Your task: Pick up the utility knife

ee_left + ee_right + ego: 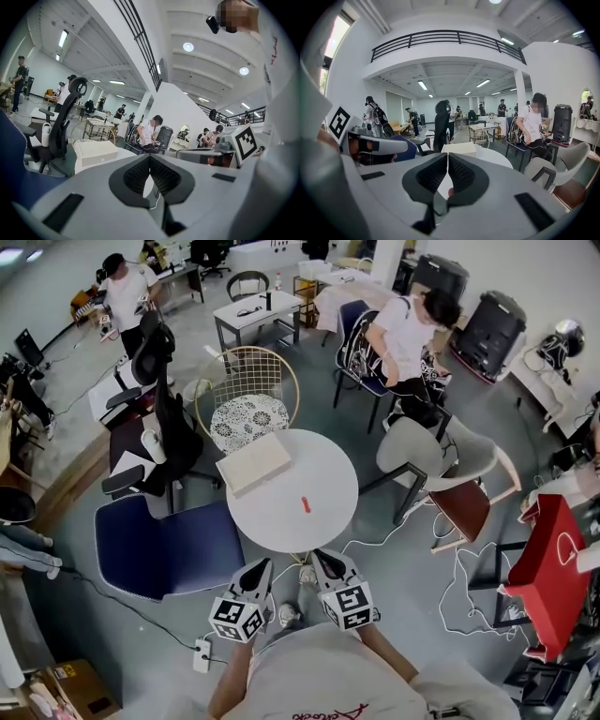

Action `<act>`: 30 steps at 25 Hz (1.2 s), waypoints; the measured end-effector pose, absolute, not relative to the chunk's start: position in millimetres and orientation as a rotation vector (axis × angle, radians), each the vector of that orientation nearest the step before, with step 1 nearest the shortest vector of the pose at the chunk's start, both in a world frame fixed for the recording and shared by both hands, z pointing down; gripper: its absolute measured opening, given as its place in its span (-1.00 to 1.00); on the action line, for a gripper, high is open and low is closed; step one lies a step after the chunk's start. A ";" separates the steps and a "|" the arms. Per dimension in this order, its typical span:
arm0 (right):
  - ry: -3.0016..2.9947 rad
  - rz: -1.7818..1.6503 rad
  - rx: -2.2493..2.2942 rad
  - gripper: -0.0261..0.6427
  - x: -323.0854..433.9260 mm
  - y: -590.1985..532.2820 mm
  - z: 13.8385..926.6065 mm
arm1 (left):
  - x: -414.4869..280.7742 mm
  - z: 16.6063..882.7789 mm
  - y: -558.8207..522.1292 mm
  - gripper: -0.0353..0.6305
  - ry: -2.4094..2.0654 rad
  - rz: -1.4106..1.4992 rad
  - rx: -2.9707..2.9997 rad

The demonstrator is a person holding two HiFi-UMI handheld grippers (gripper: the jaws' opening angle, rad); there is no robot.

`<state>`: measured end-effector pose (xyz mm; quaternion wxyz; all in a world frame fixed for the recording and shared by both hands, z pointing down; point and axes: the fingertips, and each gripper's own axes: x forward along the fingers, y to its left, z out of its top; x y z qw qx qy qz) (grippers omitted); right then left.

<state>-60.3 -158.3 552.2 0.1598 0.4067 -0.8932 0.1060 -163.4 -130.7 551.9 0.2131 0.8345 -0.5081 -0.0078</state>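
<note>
Item: utility knife (pixel 305 505), small, red-orange, lying flat on the round white table (pixel 328 465), roughly at the middle of the half nearer the person, with bare tabletop all round it. Nearest neighbour: a flat white box (pixel 254 463), up and to the left in the head view, apart from the knife. Tools: left gripper (pixel 255 568) and right gripper (pixel 323 562), side by side close to the person's body, just short of the table's near edge and pointing towards it; neither is over the knife. Left gripper's jaws: pressed together at the tips, nothing between them, as its own view shows. Right gripper's jaws: likewise pressed together and holding nothing; a small red speck seen low in the slit behind the tips in the right gripper view is probably the knife lying farther off, not a thing held. Surroundings: a blue chair (pixel 164 545) to the left of the table, a grey chair (pixel 436 451) to the right, a wire chair (pixel 246 395) beyond it. Stage, as judged: the reach has not begun; the knife lies untouched. Next move calls for: one gripper, the right being nearer in line, to spread its jaws, go forward and down over the knife, and close across its narrow body, low to the tabletop.
</note>
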 end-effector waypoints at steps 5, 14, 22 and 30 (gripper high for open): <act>-2.575 0.295 1.143 -0.87 -68.0 -189.8 549.3 | -170.8 548.7 -155.1 -0.86 -1.443 -0.016 2.305; -2.604 0.285 1.145 -0.87 -72.3 -247.1 541.7 | -167.1 542.9 -209.3 -0.86 -1.445 -0.007 2.324; -2.580 0.325 1.146 -0.87 -68.3 -275.5 551.6 | -165.1 547.6 -238.4 -0.86 -1.433 0.008 2.311; -2.520 0.410 1.128 -0.87 -60.8 -277.3 583.8 | -164.3 571.8 -242.6 -0.86 -1.410 0.052 2.255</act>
